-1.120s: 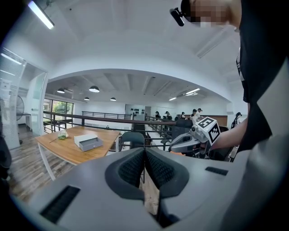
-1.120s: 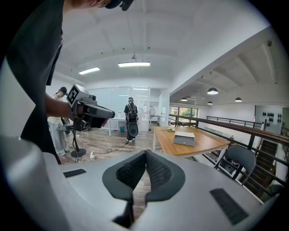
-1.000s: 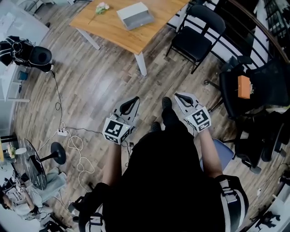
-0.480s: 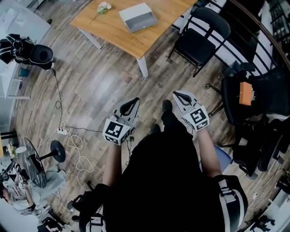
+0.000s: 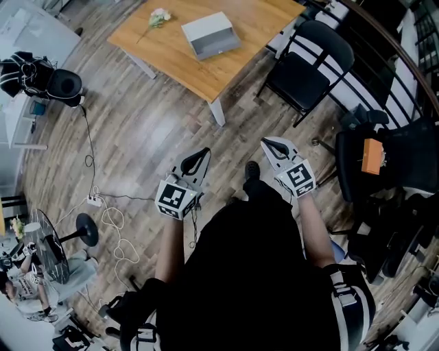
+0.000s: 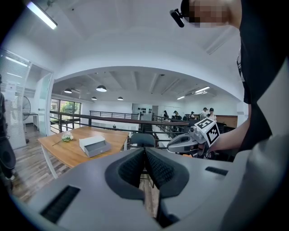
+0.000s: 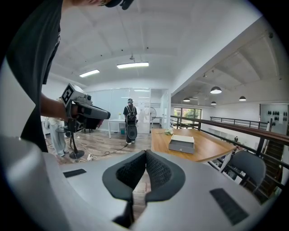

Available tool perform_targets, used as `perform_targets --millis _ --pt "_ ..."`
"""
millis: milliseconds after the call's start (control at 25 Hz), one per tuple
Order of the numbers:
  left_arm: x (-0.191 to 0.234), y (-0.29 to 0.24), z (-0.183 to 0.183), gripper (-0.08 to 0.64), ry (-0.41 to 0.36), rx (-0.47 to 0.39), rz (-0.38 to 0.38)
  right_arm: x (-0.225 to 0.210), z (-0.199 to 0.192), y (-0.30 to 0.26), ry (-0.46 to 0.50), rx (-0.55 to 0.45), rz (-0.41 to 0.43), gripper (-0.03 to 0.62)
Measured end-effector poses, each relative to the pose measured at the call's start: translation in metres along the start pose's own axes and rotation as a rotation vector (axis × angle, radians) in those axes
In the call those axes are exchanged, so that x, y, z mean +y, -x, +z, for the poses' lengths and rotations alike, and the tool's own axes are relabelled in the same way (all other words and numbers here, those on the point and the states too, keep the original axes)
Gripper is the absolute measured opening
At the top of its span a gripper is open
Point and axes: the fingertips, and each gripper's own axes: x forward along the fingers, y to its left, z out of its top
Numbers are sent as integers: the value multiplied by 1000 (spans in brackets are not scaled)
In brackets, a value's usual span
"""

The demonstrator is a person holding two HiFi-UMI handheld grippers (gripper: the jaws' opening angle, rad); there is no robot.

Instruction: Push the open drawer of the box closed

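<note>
**Box sits far off, both grippers empty**

The wooden table (image 5: 206, 65) stands well ahead of the person. It carries the grey box (image 5: 206, 27), whose long side runs roughly along the near edge. Its drawer (image 5: 218, 46) juts open toward that edge. The left gripper (image 5: 199, 159) and right gripper (image 5: 272, 145) hang at waist height, fingers pressed together on nothing, probably readied for pushing.

wooden table (image 5: 199, 68) | on it: grey box (image 5: 204, 26), drawer (image 5: 218, 45) open | white flower (image 5: 159, 14)
</note>
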Motion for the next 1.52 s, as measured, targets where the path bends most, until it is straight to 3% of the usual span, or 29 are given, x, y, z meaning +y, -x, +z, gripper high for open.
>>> perform_targets --millis 720,1080,1520 --pt "33 -98 37 23 15 6 112 -119 3 -45 14 9 107 15" --pt "46 -113 33 23 43 10 195 -139 7 -73 41 2 190 15" --pt "66 -118 35 23 56 8 245 -156 4 -94 37 22 219 15"
